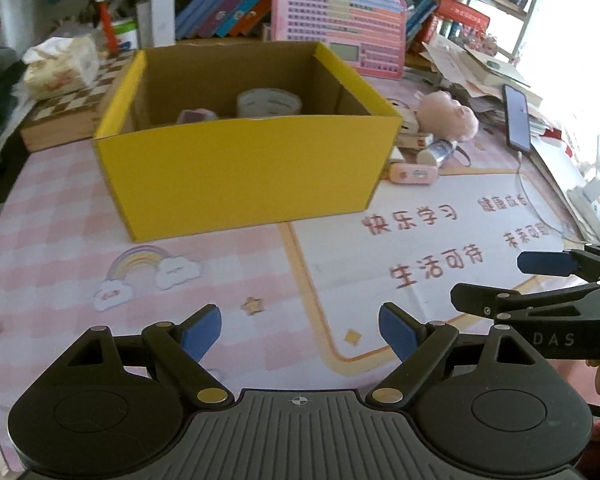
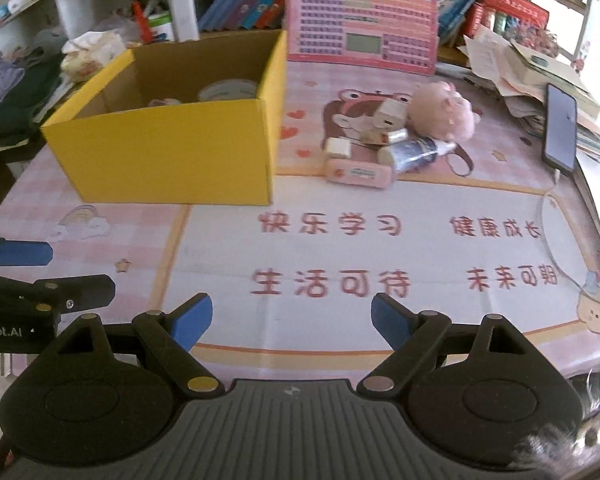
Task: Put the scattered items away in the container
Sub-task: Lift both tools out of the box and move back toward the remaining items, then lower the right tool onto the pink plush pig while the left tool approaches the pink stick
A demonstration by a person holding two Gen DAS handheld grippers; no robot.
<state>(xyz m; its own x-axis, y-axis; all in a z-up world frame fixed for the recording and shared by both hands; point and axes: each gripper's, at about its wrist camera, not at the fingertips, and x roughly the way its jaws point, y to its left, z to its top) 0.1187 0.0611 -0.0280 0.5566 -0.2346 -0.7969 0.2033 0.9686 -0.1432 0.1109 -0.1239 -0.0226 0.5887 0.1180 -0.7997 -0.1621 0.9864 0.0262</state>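
A yellow cardboard box (image 1: 244, 168) (image 2: 168, 156) stands open on the pink desk mat, holding a roll of tape (image 1: 268, 102) and a small pink item (image 1: 196, 115). Right of the box lies a cluster: a pink plush toy (image 2: 444, 110), a glittery bottle (image 2: 414, 152), a pink flat case (image 2: 358, 174), a small white cube (image 2: 338, 147) and a beige block (image 2: 392, 114). My left gripper (image 1: 300, 334) is open and empty above the mat, in front of the box. My right gripper (image 2: 290, 322) is open and empty, well short of the cluster.
A pink keyboard toy (image 2: 362, 36) leans at the back before rows of books. A phone (image 2: 560, 132) with a cable lies at the right by stacked papers. A tissue pack (image 1: 60, 66) and a checkered box (image 1: 68, 112) sit left of the yellow box.
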